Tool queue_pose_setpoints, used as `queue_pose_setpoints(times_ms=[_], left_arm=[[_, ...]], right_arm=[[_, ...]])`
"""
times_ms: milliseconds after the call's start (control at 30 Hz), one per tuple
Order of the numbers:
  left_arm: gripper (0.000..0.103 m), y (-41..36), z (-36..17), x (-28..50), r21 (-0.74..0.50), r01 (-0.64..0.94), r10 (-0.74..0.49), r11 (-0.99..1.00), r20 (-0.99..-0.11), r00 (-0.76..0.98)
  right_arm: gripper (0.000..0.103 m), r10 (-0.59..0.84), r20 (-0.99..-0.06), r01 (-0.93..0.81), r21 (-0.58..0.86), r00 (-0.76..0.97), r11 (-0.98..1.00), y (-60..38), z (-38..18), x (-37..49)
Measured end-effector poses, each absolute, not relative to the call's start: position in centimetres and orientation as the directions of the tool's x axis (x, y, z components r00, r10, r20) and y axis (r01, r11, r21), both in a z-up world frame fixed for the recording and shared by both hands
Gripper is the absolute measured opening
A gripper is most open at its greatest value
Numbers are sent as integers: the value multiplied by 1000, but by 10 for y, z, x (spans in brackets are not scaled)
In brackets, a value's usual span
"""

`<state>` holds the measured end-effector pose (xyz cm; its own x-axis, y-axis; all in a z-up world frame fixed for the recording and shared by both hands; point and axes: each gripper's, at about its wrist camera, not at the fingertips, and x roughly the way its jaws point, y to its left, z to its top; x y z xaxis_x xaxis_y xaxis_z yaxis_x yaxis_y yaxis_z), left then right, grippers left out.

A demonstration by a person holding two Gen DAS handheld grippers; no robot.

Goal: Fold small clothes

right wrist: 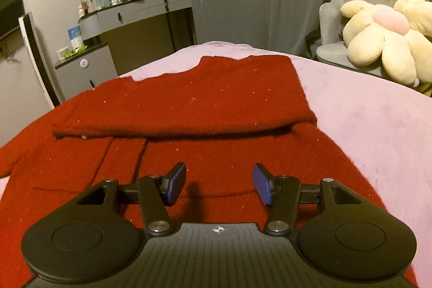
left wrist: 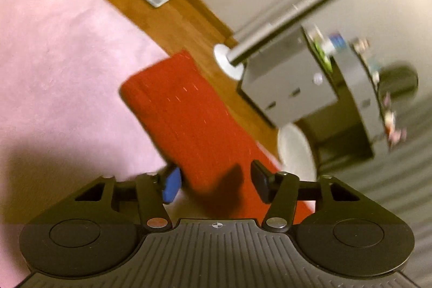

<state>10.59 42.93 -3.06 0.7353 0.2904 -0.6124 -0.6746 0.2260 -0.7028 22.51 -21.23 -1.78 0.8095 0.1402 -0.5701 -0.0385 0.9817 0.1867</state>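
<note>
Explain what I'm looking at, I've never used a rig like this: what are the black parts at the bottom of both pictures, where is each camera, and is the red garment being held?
No robot here: a person holds a two-finger gripper in each hand, each with a fisheye camera looking forward along its fingers. The black parts are the grippers themselves. The blurred, tilted picture is the left wrist view: the left gripper is open, with a hanging part of the red garment between its fingers; contact cannot be judged. The right wrist view shows the right gripper open above the garment, which lies on the pink bed cover with one part folded over. Nothing is gripped.
</note>
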Motion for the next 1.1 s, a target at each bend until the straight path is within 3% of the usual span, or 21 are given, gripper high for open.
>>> queue_pose_setpoints(times_ms=[67,133,200,300,433,667,767,833,900,933,967,1100], left_arm=[[46,441,-37,103,-739,-658,293,143,-604,742],[25,450,-41,102,-737,-666,293,111,-616,731],[13,456,-41,105,-710,-691,296,135,-637,712],[11,439,-17,120,-573,-759,352,309,-673,651],[11,391,32,159,-450,-679,368,580,-599,711],[11,233,93,230,-307,-312,149,899,-455,878],[11,148,89,257,-195,-145,42,970,-453,890],[13,100,73,274,-111,-90,20,990,-515,857],[25,70,50,289,-94,-60,-7,994,-591,807],[44,58,37,293,-93,-57,-15,994,-630,777],[50,51,27,294,-99,-61,-21,993,-667,745],[54,57,15,266,-185,-117,-41,976,-679,733]], right_arm=[[55,143,-573,-42,186,807,982,-211,-18,224],[55,140,-577,-38,185,804,982,-211,-19,224],[55,137,-583,-34,185,801,982,-211,-21,224],[55,132,-585,-27,185,800,982,-211,-25,226],[55,138,-581,-34,187,802,982,-208,-26,227],[55,146,-563,-23,219,814,975,-215,-24,227],[55,144,-553,-9,239,821,971,-222,-22,227],[55,131,-550,3,236,825,972,-227,-21,227],[55,104,-550,21,217,829,976,-232,-21,227],[55,91,-554,30,204,828,978,-233,-22,228],[55,80,-560,36,193,825,980,-234,-23,229],[55,65,-571,33,160,819,987,-234,-26,232]])
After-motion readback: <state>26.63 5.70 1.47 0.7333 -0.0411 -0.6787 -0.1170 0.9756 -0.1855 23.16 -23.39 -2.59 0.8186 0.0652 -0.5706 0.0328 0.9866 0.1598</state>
